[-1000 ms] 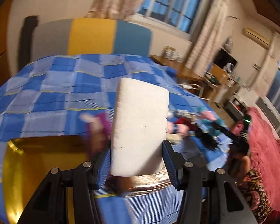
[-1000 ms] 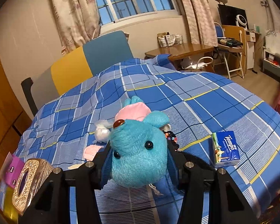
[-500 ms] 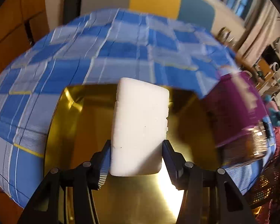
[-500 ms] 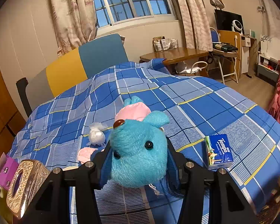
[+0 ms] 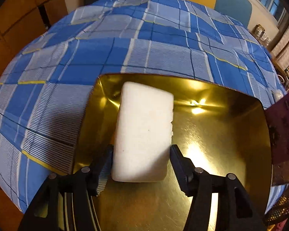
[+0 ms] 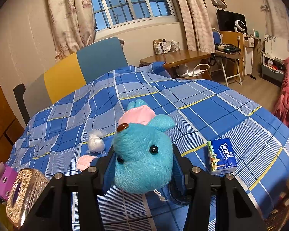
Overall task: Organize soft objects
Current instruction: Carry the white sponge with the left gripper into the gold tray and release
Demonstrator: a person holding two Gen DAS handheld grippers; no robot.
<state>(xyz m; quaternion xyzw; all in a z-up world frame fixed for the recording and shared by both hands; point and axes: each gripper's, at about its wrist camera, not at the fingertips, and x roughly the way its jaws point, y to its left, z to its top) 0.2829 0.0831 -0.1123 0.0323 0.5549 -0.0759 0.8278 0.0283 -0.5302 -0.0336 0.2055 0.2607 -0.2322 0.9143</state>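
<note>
Checked bedspread, left gripper opening around sponge, right gripper clamping plush.

Warm indoor light at night; dusk blue shows through the barred window. Bright glare spots bounce off the shiny gold metal tray. The checked blue bedcover looks slightly soft. Both fisheye views bend strongly and darken to black at the corners.

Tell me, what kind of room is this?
Probably a bedroom in someone's home. There's a blue checked bedspread over what looks like a bed, curtains beside a window, and a wooden desk against the wall.
</note>
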